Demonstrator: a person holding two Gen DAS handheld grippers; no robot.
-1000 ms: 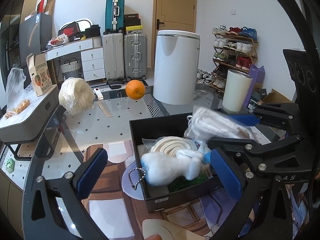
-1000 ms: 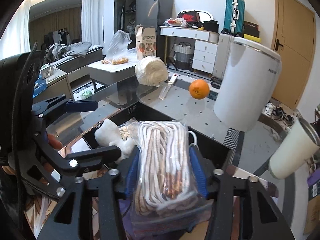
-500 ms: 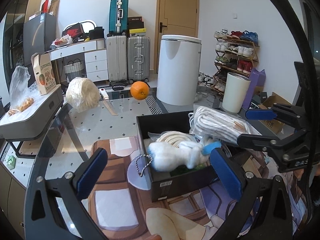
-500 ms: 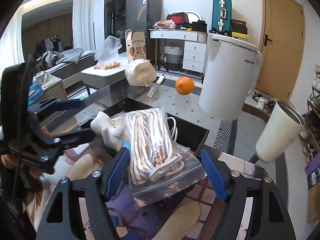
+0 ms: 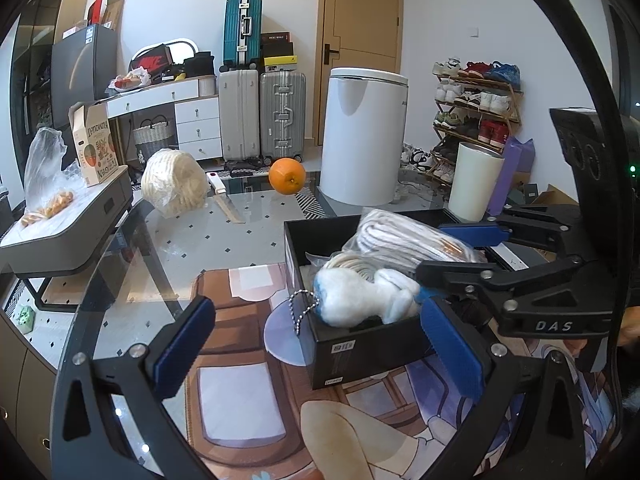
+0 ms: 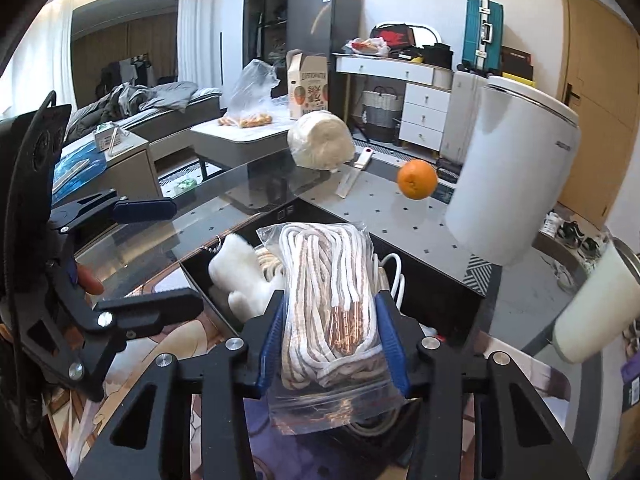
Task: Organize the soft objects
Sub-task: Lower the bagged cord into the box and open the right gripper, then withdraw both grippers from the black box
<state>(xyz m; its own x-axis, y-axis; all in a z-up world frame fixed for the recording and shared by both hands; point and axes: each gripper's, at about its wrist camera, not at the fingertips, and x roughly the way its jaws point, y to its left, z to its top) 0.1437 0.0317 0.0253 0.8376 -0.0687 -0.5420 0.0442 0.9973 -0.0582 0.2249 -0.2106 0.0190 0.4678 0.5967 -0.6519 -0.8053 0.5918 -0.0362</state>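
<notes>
My right gripper [image 6: 331, 340] is shut on a clear bag of white rope [image 6: 328, 300] and holds it over the black box [image 6: 436, 300]. The bag of rope also shows in the left wrist view [image 5: 404, 240], over the black box [image 5: 360, 352]. A white plush toy [image 5: 360, 302] with a bead chain lies in the box's near corner, on a coil of cream cord. The plush also shows in the right wrist view [image 6: 244, 276]. My left gripper [image 5: 320, 344] is open and empty, just in front of the box.
A large ball of cream rope [image 5: 174, 184] in plastic, an orange [image 5: 287, 176] and a knife [image 5: 224, 200] lie on the glass table. A white bin [image 5: 362, 136] and a cup [image 5: 474, 186] stand beyond. A printed mat [image 5: 240, 360] lies under the box.
My right gripper opened half a second ago and has now shut on the rope bag again, closer in. My left gripper has stayed open, with the box shifting right in its view.
</notes>
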